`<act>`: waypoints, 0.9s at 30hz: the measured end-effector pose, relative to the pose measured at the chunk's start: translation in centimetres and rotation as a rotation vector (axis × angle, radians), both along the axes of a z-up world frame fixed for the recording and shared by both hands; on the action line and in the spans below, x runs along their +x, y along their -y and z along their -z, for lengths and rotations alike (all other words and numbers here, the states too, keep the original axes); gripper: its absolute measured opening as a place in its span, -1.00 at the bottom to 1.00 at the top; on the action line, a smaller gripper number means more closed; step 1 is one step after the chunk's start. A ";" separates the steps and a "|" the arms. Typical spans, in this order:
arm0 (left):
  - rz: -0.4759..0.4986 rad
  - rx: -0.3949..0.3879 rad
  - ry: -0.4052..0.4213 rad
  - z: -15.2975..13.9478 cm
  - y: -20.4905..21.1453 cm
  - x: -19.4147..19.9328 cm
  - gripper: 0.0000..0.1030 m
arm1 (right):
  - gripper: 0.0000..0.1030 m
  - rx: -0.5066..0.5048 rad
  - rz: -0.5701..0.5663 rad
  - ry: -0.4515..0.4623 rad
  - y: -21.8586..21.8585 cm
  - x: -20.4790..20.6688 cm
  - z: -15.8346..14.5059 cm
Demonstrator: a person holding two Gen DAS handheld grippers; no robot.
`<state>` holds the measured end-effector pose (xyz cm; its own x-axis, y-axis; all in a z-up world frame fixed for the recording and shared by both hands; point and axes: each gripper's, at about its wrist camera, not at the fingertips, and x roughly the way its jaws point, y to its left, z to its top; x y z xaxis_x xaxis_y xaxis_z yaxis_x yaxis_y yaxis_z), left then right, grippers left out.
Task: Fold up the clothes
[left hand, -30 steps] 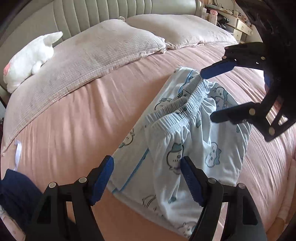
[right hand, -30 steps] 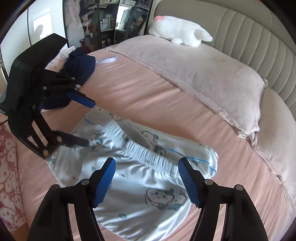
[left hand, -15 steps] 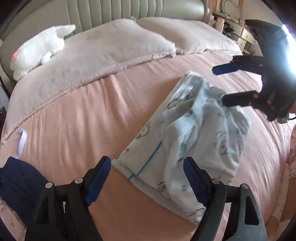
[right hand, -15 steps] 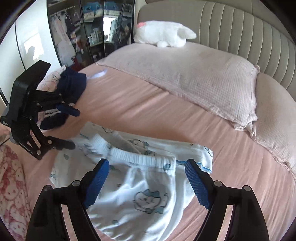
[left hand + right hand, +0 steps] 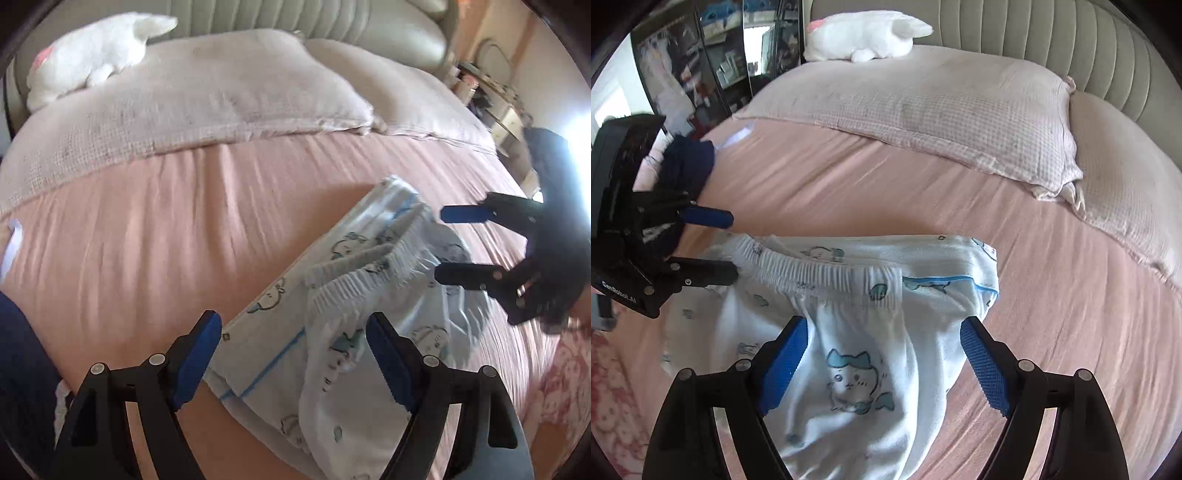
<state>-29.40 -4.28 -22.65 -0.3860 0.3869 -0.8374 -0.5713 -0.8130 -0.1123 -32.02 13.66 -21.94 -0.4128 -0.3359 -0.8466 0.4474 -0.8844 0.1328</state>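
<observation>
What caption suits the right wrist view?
Open right tool above folded cartoon-print pyjamas on a pink bed; left tool alongside.

Pale-blue pyjama set (image 5: 857, 332) w/ cartoon-cat print lies folded on pink bed (image 5: 849, 192): trousers, elastic waistband (image 5: 820, 275) bunched & facing pillows, atop blue-piped top; edges uneven, fabric creased.

Pyjamas (image 5: 857, 332) on bed (image 5: 849, 192), pillows (image 5: 942, 118) behind.
</observation>
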 end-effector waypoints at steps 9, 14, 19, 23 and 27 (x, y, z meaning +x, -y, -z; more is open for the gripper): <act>0.256 -0.248 0.040 5.3 -3.8 4.0 0.59 | 0.63 0.336 -0.276 -0.073 2.5 6.4 3.7; 0.268 -0.394 0.035 4.7 0.1 3.8 0.68 | 0.90 0.388 -0.170 -0.072 -2.7 5.3 3.3; 0.195 -0.306 0.054 1.9 1.2 3.6 0.65 | 0.90 0.283 -0.106 -0.088 -3.9 5.7 0.4; 0.254 -0.249 0.067 2.2 -1.2 5.1 0.65 | 0.90 0.303 -0.247 -0.099 0.0 8.4 1.4; 0.312 -0.318 0.078 4.9 -1.4 5.9 0.68 | 0.90 0.409 -0.274 -0.048 0.1 8.8 5.6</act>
